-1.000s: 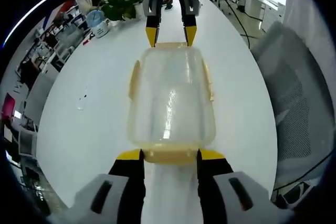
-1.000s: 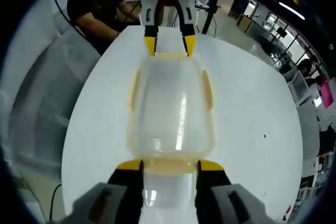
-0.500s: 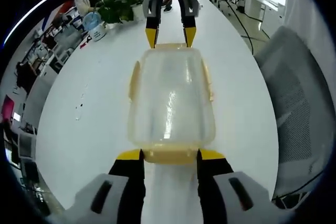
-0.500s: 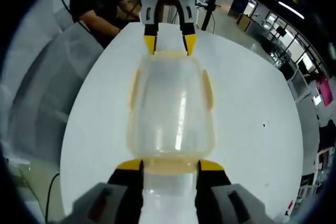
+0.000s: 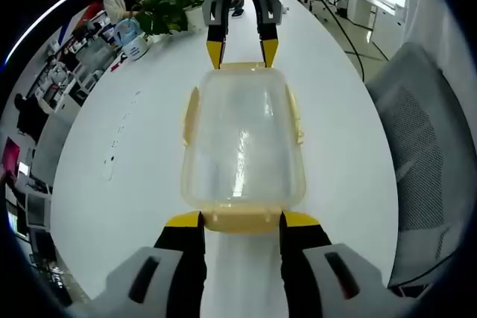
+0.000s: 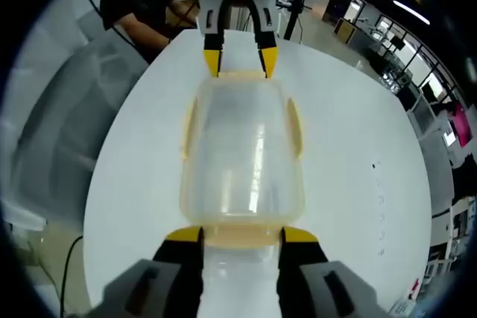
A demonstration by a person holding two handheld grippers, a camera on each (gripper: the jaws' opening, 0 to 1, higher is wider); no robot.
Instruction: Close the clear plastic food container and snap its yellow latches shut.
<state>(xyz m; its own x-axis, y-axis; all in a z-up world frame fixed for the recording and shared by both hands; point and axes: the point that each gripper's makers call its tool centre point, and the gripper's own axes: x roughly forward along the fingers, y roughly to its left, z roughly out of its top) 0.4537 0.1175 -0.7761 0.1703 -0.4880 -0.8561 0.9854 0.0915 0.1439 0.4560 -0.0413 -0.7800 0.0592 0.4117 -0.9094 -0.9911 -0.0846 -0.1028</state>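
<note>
The clear plastic container with its lid on lies lengthwise on the white table. My left gripper is shut on the yellow end latch nearest it, one jaw on each side. At the far end my right gripper holds the opposite end latch. In the right gripper view the same container runs away from my right gripper, shut on its near yellow latch, with my left gripper at the far end. Yellow side latches lie against the long walls.
A potted plant and small items stand at the table's far left end. A grey mesh chair stands past the right edge. In the right gripper view a person in dark clothes and a grey chair are near the table.
The container keeps its place between both grippers while the table and room behind it have shifted, so both hands and the container have moved together. Neither grip has changed.
</note>
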